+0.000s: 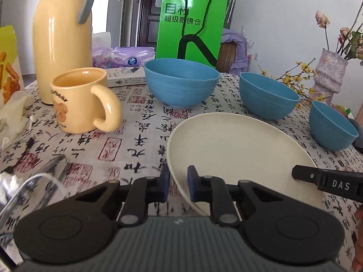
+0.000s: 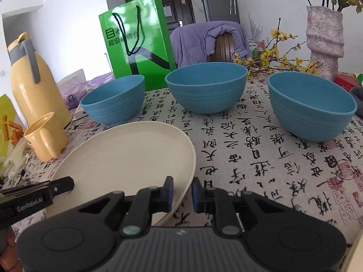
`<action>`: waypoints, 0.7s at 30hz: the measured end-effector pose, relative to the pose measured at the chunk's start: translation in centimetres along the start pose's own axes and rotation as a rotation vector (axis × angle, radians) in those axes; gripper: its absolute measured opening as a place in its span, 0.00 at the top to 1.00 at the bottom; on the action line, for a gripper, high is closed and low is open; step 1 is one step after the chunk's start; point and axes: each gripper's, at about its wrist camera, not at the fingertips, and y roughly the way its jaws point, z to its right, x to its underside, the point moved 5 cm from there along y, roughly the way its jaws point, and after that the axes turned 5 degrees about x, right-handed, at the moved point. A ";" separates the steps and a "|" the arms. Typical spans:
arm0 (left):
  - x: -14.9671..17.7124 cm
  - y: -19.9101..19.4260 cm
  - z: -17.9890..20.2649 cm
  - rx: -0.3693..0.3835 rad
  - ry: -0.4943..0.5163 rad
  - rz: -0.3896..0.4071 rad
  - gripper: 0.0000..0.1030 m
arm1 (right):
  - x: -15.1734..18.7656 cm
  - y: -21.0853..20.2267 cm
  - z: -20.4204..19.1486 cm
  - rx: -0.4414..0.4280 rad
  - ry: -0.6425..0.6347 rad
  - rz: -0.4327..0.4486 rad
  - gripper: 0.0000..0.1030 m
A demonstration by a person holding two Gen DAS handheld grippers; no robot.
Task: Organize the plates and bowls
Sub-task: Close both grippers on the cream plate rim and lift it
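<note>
Two grippers clamp one cream plate (image 1: pixel 240 145) from opposite sides. The left gripper (image 1: pixel 178 184) has its blue pads narrowed onto the plate's left rim, and the right gripper (image 2: pixel 182 195) pinches the right rim in the same way. The plate sits at the near part of the table (image 2: pixel 261 158), over a cloth printed with black calligraphy, and its left side looks tipped up a little. Three blue bowls stand upright in a row beyond it, apart from one another: the left bowl (image 2: pixel 113 104), the middle bowl (image 2: pixel 206 86) and the right bowl (image 2: pixel 310 106). A yellow mug (image 1: pixel 79 99) and a tall yellow flask (image 1: pixel 61 38) stand left of the plate. A green bag (image 1: pixel 190 22) stands behind the bowls, and a vase (image 2: pixel 324 40) at the far right.
</note>
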 end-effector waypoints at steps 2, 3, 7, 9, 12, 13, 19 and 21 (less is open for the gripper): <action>0.7 -1.6 0.1 -0.005 -0.009 0.004 0.84 | 0.8 -1.4 -0.1 -0.005 -0.009 0.004 0.84; 1.2 -2.4 0.1 -0.008 -0.017 0.006 0.84 | 1.3 -2.1 -0.3 -0.007 -0.017 0.004 0.84; 3.3 -6.1 0.4 -0.013 -0.041 0.011 0.84 | 3.5 -5.6 -0.8 -0.012 -0.049 0.015 0.84; 4.5 -8.2 0.7 -0.017 -0.045 0.018 0.84 | 4.8 -7.7 -0.9 -0.018 -0.060 0.023 0.83; 6.3 -11.3 1.3 -0.014 -0.053 0.026 0.84 | 6.9 -10.8 -0.9 -0.028 -0.075 0.028 0.83; 6.9 -12.3 1.5 -0.014 -0.055 0.031 0.84 | 7.5 -11.7 -0.8 -0.031 -0.077 0.031 0.83; 10.7 -17.3 2.2 -0.023 -0.103 0.040 0.84 | 11.0 -17.2 -0.8 -0.041 -0.107 0.076 0.83; 11.7 -18.7 2.3 -0.031 -0.105 0.048 0.84 | 12.1 -18.7 -1.0 -0.042 -0.124 0.088 0.83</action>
